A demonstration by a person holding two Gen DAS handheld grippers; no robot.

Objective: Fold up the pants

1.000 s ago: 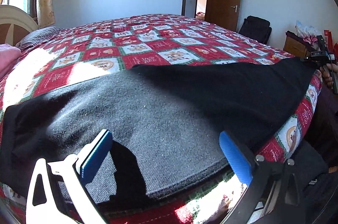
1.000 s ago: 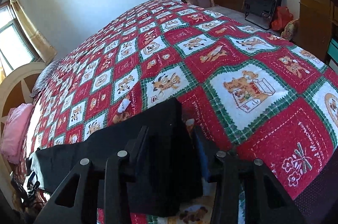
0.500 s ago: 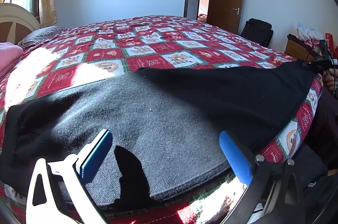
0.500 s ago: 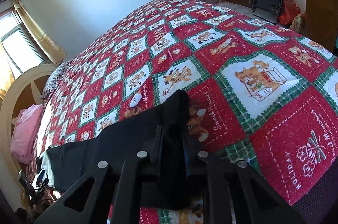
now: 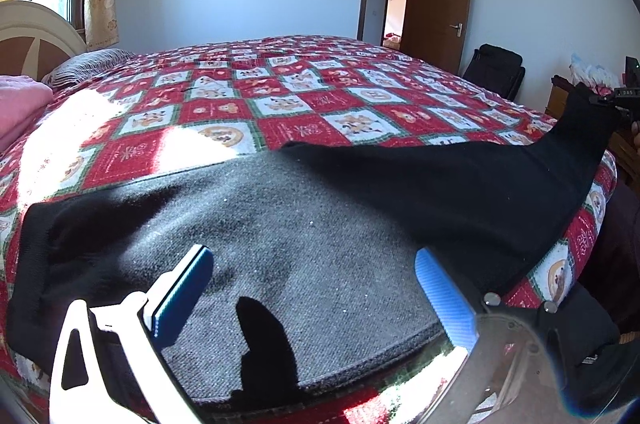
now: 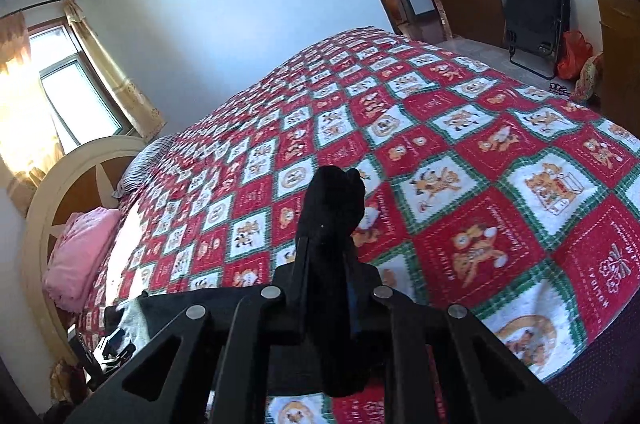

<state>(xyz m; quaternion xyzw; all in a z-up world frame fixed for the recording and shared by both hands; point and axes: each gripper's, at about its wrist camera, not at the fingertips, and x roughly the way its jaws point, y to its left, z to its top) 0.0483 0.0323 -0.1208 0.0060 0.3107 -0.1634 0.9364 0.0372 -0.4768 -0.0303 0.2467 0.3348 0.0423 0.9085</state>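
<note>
Two tongs: left tongs point(image 5: 312, 288) apart above the pants point(image 5: 320, 224); right tongs point(image 6: 326, 264) clamped on one raised end.
Pants: spread along the bed point(image 5: 280, 96) edge.

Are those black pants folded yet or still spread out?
Mostly spread: the black fabric pants lie flat across the quilt, one end pinched and lifted by the right hand-held gripper.
</note>
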